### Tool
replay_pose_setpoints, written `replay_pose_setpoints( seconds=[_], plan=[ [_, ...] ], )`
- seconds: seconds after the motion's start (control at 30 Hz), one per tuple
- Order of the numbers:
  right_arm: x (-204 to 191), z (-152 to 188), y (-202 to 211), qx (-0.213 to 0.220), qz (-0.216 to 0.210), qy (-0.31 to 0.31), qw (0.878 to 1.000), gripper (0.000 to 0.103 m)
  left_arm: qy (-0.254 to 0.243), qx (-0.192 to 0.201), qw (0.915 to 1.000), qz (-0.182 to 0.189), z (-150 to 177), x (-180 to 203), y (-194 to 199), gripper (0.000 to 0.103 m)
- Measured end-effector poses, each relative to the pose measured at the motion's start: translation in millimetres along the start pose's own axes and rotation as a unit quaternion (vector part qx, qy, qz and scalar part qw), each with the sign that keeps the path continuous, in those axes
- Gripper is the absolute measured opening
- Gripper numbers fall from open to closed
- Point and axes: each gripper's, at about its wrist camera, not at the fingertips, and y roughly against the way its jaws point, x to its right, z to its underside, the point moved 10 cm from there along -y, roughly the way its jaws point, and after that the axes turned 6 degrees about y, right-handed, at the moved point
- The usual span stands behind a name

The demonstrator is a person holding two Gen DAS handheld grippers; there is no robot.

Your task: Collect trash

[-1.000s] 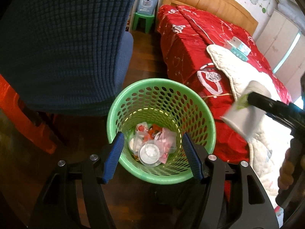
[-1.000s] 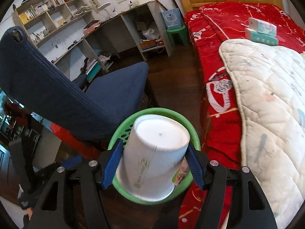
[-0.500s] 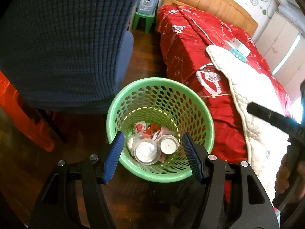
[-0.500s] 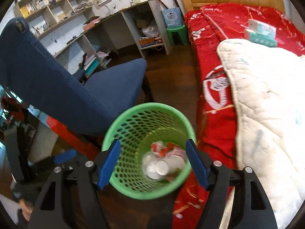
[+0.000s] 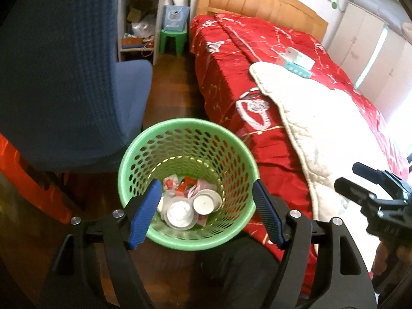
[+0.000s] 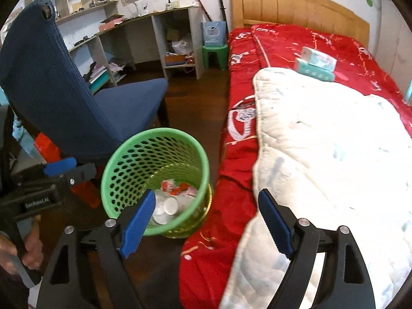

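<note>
Below both wide-open, empty claws, left point(image 5: 207, 212) and right point(image 6: 206, 222), stands the green basket point(image 5: 144, 164) of trash point(image 5: 189, 200).

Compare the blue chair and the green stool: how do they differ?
Colour and surface: the chair is covered in dark blue textured fabric; the stool is bare green plastic.
Size: the chair has a tall back; the stool is low and backless.
Load: the chair's seat is bare; the stool carries a pale blue bag.
Place: the chair stands by the green basket; the stool stands near the headboard.
Both stand on the dark wood floor.
</note>
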Motion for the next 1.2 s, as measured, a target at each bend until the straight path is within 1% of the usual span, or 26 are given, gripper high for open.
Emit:
replay_pose_setpoints(
  seconds=[0.13,0.27,0.47,0.67,0.8,1.03,1.2],
  plan=[
    [11.0,8.0,12.0,0.005,0.016,-0.012,1.000,0.086,-0.022,0.010,0.9997,0.004,-4.0,22.8,5.8,0.077],
    [28.9,16.3,26.0,0.010,0.037,-0.034,0.999,0.089,-0.041,0.018,0.9989,0.011,-6.9,46.2,10.7,0.081],
    [55.8,30.8,46.4,0.016,0.061,-0.067,0.996,0.091,-0.064,0.021,0.9974,0.027,-7.3,80.2,15.7,0.083],
    [88.9,48.0,72.6,0.025,0.093,-0.104,0.990,0.093,-0.085,0.024,0.9952,0.042,-4.8,114.4,21.0,0.087],
    [104.9,59.1,87.0,0.029,0.111,-0.121,0.986,0.093,-0.108,0.037,0.9926,0.043,-2.3,136.1,26.9,0.091],
    [133.6,79.7,114.2,0.035,0.146,-0.141,0.979,0.094,-0.134,0.040,0.9880,0.064,7.7,175.7,33.4,0.092],
    [154.0,93.7,129.9,0.040,0.161,-0.165,0.972,0.094,-0.153,0.039,0.9848,0.072,15.8,193.0,35.1,0.093]
  ],
)
